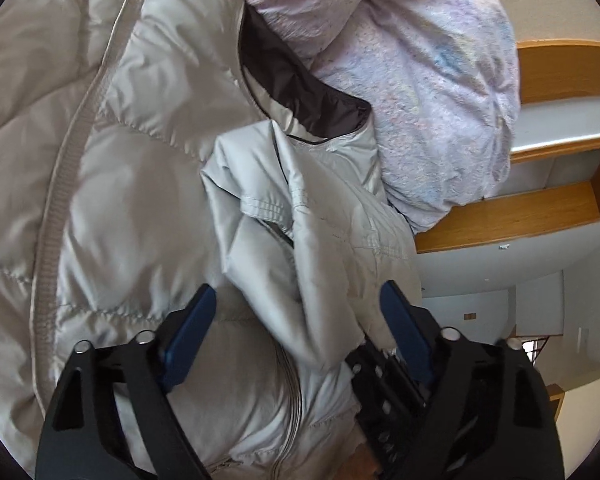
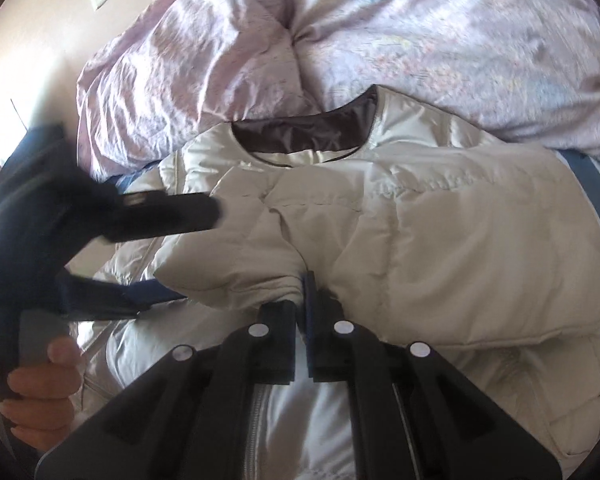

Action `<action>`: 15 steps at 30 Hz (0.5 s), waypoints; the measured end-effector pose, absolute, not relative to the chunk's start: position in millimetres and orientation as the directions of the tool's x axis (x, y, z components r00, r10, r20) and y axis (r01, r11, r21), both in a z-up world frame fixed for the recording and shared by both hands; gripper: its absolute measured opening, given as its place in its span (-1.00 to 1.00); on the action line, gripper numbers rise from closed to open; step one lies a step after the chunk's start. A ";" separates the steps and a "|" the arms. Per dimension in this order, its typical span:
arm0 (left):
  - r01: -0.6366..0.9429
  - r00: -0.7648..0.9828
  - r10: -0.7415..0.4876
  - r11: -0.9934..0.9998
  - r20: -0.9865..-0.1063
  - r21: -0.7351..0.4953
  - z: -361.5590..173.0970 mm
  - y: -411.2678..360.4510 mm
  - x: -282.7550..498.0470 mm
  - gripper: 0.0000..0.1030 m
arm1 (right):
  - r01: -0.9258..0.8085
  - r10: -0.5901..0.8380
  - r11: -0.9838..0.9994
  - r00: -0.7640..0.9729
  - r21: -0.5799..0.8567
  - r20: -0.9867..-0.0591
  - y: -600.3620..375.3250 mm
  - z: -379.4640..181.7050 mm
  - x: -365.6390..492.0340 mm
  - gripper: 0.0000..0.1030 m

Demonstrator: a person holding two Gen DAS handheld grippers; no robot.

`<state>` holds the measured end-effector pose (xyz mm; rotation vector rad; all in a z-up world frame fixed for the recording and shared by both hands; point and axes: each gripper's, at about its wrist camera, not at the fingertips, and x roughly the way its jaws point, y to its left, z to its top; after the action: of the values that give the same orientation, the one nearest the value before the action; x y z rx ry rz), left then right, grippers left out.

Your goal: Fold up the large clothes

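puffer jacket pinched in right tool

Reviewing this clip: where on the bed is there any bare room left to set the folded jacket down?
Little. The puffer jacket covers the near bed, and the lilac duvet heaps against its collar. Only a blue sheet strip shows right of the jacket, below the duvet. The left gripper and right gripper crowd the folded sleeve.

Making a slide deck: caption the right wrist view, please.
Right gripper shut on a folded-in sleeve of the cream puffer jacket.
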<state>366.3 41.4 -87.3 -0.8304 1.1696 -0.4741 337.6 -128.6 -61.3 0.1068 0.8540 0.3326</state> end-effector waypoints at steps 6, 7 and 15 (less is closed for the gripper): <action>-0.067 0.388 -0.686 0.646 -0.616 -0.761 -79.8 51.3 366.6 -0.53 | -0.269 0.317 0.946 0.637 0.182 -0.703 -113.3 -51.7 331.1 -0.89; -0.052 0.405 -0.666 0.667 -0.626 -0.743 -74.6 53.3 364.5 -0.55 | -0.287 0.329 0.940 0.631 0.183 -0.702 -109.2 -50.2 329.6 -0.87; -0.043 0.428 -0.523 0.803 -0.737 -0.594 -83.6 62.2 365.3 -0.62 | -0.293 0.393 0.918 0.588 0.266 -0.707 -120.7 -45.4 332.9 0.04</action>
<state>365.3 62.2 -83.6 -0.5908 1.1014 -0.3223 332.9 -120.7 -45.4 0.1264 0.8532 0.4002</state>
